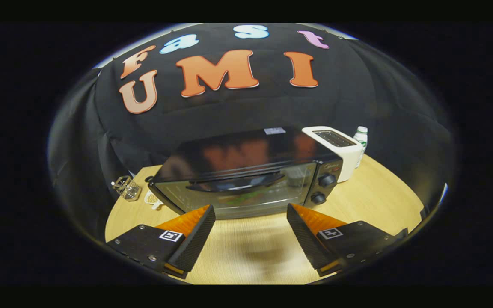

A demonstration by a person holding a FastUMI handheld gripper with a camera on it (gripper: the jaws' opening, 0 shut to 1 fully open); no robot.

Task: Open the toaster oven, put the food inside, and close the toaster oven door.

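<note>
A: Pale wooden tabletop (370, 192), black cloth behind it. What sits on it?

B: The black toaster oven with a glass door (246, 182), just beyond the fingers. Its door looks closed, dark handle bar (233, 185) across the top of the glass, two black knobs (322, 188) to one side. Something greenish shows blurred through the glass; I cannot tell whether that is the food.

A: And the gripper (250, 233)?

B: Fingers spread wide apart, nothing between them, above bare table.

A: So which step?

B: Either opening has not begun or the door is already shut again. If opening, the fingers must reach up to the handle.

A: Around it?

B: A white pop-up toaster (336, 147) touching or just beside the oven, a small white bottle (361, 136) behind, and a little wire holder (126, 188) at the other end.
</note>
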